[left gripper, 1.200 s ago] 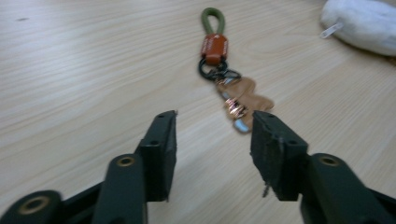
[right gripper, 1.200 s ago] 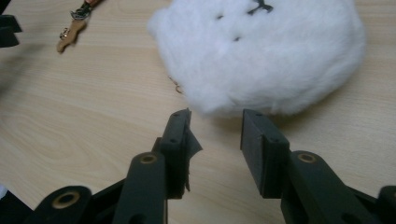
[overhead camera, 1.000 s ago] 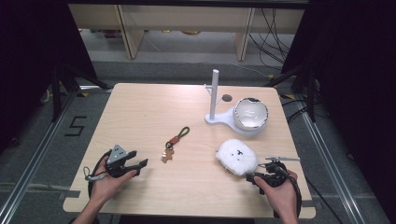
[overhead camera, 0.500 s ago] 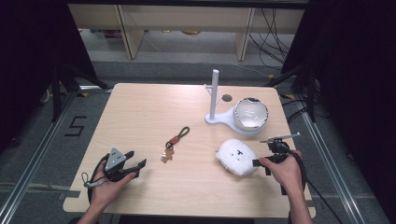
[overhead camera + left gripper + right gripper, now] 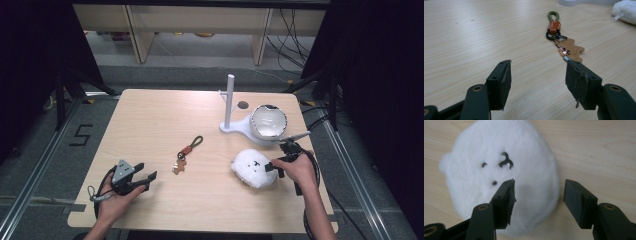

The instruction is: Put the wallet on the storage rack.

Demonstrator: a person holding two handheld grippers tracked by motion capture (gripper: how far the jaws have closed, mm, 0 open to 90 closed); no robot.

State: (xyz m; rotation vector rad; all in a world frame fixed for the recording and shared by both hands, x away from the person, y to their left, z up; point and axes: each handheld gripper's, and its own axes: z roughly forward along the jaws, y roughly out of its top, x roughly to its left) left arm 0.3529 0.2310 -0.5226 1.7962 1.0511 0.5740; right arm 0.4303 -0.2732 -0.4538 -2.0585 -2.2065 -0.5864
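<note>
Nearest the person, the left gripper (image 5: 141, 178) rests low on the table (image 5: 150, 115) with its jaws released and nothing between them. Just ahead of it lies one keychain (image 5: 560, 37), its long axis running away from the jaws: tan charm at the near end, then black ring, orange clasp and green loop at the far end. In the left gripper view the charm sits close to the right-hand jaw tip, so the keychain lies slightly off the gripper's centre line.

On the other side, the right gripper (image 5: 537, 195) is also released and is poised over the near edge of one white plush toy (image 5: 501, 172). One jaw stands over the fur and the other over bare wood just beside it; whether either jaw touches the toy cannot be told. The right hand is judged the nearer to a grasp: its coming move probably turns on closing across that edge.

Farther off stand one white post stand (image 5: 230, 107) and one round mirror-like object (image 5: 268, 121), just beside each other.
</note>
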